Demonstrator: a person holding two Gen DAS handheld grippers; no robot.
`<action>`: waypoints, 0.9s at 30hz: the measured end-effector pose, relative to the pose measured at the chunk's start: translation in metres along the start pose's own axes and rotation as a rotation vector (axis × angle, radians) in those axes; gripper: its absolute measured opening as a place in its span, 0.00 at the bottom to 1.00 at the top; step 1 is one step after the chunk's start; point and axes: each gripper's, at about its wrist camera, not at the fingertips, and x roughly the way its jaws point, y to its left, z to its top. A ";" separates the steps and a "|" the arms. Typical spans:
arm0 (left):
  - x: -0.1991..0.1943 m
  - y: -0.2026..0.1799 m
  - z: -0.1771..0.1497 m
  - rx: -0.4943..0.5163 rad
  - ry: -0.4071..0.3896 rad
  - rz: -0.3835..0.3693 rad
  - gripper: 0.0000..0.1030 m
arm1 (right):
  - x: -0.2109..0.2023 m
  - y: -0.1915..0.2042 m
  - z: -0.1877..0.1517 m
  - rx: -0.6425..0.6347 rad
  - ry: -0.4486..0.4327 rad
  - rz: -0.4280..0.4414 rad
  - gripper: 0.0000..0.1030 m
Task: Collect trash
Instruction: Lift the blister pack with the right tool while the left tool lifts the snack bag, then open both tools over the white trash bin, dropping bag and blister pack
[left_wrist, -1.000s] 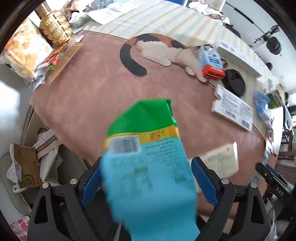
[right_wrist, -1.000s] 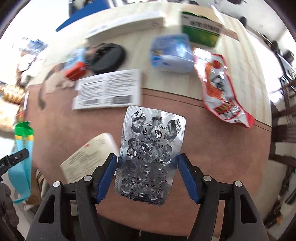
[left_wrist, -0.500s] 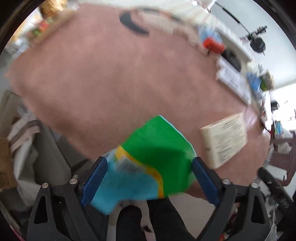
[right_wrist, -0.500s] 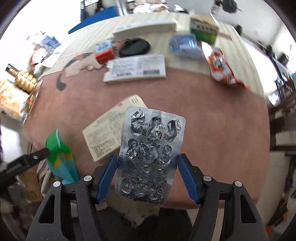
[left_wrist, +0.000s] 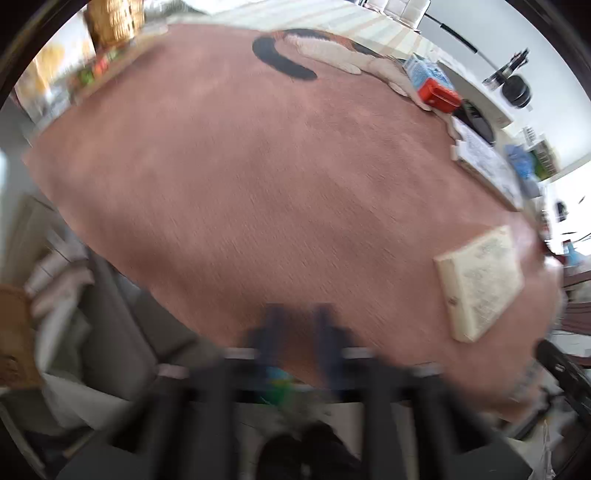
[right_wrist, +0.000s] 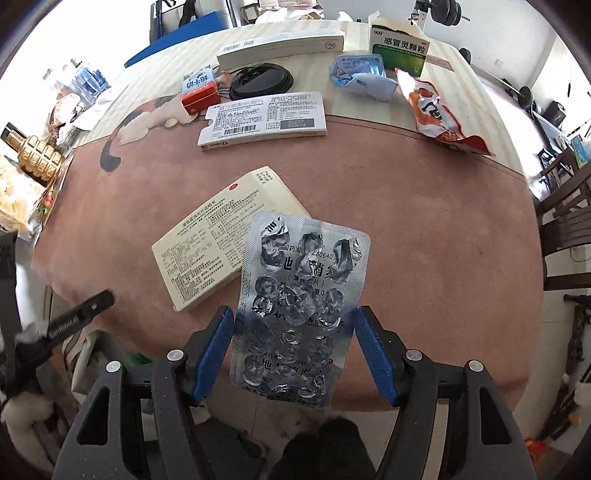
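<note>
My right gripper is shut on an empty silver blister pack and holds it above the front edge of the pink table mat. A cream medicine box lies on the mat just behind it, and shows in the left wrist view too. My left gripper is blurred, its fingers close together with a gap between them, at the mat's front edge. A scrap of green and blue wrapper shows below its fingers. A red snack wrapper and a crumpled blue packet lie far back.
A white medicine box, a red and blue carton, a black lid, a green box and a long white box sit at the back. A gold bottle stands left. Bags and cardboard lie below the table's left edge.
The green and blue wrapper has dropped out of my left gripper, and the left fingers have moved close together. My right gripper has pulled back toward the table edge with the blister pack.
</note>
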 end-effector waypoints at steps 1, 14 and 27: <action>-0.005 0.002 -0.005 -0.006 -0.003 -0.006 0.01 | -0.001 -0.001 0.000 0.002 -0.003 0.015 0.67; 0.018 0.032 -0.124 -0.038 0.002 0.139 0.43 | 0.026 0.030 -0.102 -0.193 0.082 0.193 0.67; 0.232 0.127 -0.210 -0.107 0.080 0.295 1.00 | 0.311 0.048 -0.212 -0.316 0.132 0.115 0.68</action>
